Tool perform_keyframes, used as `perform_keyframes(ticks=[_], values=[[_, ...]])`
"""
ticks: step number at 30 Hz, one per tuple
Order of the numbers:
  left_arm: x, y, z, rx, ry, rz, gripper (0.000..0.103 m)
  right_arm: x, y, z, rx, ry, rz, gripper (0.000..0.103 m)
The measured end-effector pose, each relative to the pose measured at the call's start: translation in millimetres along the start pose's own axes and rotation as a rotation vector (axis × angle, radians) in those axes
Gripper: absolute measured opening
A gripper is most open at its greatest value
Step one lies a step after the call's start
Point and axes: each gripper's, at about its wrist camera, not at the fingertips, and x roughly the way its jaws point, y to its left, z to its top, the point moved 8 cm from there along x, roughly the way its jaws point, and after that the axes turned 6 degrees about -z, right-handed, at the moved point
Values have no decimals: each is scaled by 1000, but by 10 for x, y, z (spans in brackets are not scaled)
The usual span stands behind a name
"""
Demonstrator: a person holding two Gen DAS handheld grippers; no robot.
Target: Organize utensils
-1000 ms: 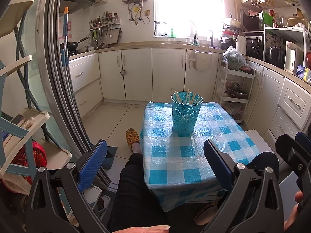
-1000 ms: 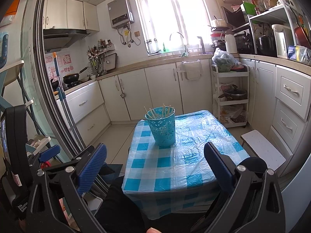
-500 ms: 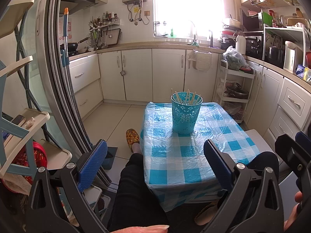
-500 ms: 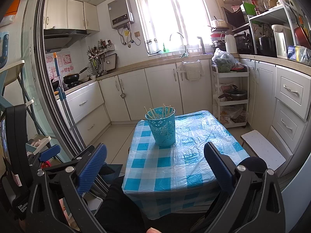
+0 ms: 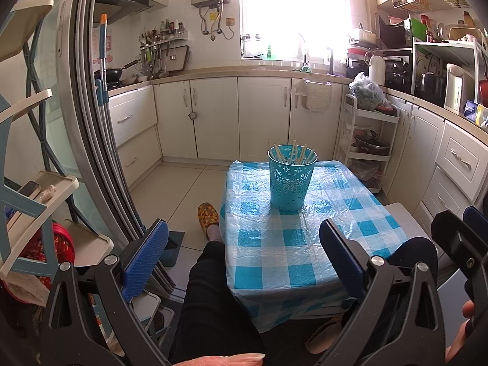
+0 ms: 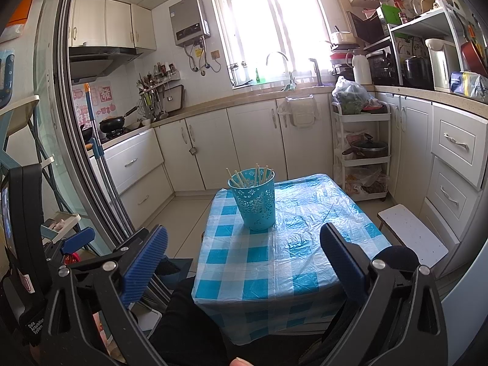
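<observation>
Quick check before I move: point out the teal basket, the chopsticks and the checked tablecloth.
teal basket (image 5: 289, 187): left wrist view, front wall.
chopsticks (image 5: 300, 153): left wrist view, sticks above the rim.
checked tablecloth (image 6: 274, 262): right wrist view, bare near part.

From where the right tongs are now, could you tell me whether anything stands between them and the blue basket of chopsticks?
Nothing visible does: only bare checked tablecloth lies between the open right tongs and the basket.
</observation>
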Motion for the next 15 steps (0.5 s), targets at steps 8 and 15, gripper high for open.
perform_keyframes(ticks=[8,15], values=[[1,-4,-3,0,-1,0,95,-1,2,-1,-1,-1,0,96],[4,-6,-10,-1,1,1,95,-10,3,-2,-2,-1,1,96]])
